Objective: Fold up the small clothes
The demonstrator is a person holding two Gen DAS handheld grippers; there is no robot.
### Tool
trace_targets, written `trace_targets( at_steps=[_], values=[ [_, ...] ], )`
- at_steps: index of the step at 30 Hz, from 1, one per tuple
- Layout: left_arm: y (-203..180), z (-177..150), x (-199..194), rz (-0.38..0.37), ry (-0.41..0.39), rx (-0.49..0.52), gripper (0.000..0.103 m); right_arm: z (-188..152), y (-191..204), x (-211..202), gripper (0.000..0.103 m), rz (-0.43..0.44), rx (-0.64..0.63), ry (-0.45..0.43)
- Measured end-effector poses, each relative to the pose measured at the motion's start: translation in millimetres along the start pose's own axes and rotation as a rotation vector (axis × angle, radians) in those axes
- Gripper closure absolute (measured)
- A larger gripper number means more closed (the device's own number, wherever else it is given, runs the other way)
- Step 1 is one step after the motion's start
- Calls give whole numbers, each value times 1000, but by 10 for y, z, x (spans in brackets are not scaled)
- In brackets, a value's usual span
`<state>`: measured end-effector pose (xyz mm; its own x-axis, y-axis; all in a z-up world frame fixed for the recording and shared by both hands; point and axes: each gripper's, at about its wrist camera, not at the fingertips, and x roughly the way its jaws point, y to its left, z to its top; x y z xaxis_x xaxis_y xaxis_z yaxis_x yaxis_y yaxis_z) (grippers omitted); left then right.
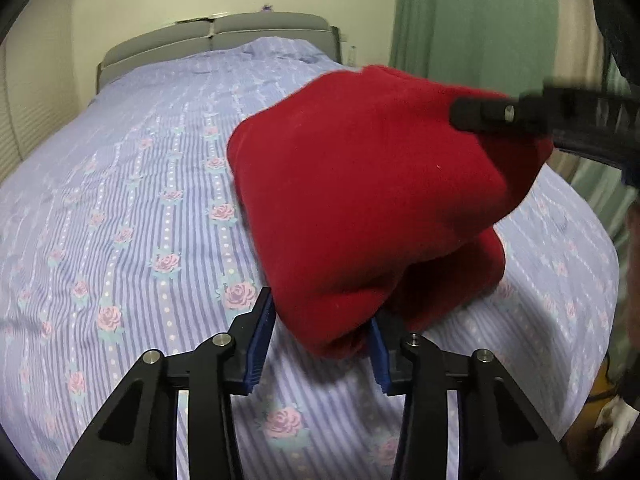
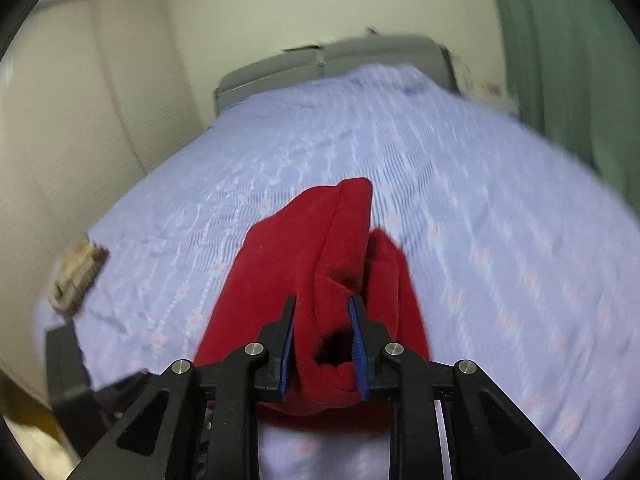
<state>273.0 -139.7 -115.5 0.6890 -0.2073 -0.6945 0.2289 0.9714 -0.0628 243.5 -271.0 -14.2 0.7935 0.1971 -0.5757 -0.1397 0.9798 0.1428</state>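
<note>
A red fleece garment (image 1: 372,200) hangs lifted above the bed. In the left wrist view my left gripper (image 1: 322,320) stands open, its blue pads either side of the garment's lower fold without pinching it. My right gripper (image 1: 468,114) shows there at the upper right, holding the garment's top corner. In the right wrist view my right gripper (image 2: 322,340) is shut on a thick bunch of the red garment (image 2: 304,264), which drapes away in front. The left gripper's black frame (image 2: 72,380) shows at the lower left.
A bed with a lilac striped, rose-patterned cover (image 1: 120,200) fills both views. A grey headboard (image 1: 224,34) stands at the far end. A green curtain (image 1: 480,20) hangs at the right. A beige folded item (image 2: 78,276) lies at the bed's left edge.
</note>
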Motion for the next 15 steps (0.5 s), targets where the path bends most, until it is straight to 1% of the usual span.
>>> trace_targets(
  at_steps=[1,2,3,5,8,12,15],
  values=[
    [2,1,-11,-1,2,-23,64,9,16,23,81,-19,-62,0],
    [10,-5,-19,-7,11,-51,66,0,13,52,81,-33,-98,6],
    [25,-18,-28,-14,21,-78,68,-20,-11,87,81,-42,-116,14],
    [34,-21,-15,-31,36,-107,68,-100,-122,145,82,-51,-113,34],
    [-6,-36,10,-40,54,-116,69,-232,-267,128,82,-37,-78,41],
    [-29,-72,37,-46,53,-93,69,-368,-312,111,82,-59,-91,38],
    [-36,-69,62,-49,53,-81,69,-383,-353,200,82,-71,-114,56]
  ],
)
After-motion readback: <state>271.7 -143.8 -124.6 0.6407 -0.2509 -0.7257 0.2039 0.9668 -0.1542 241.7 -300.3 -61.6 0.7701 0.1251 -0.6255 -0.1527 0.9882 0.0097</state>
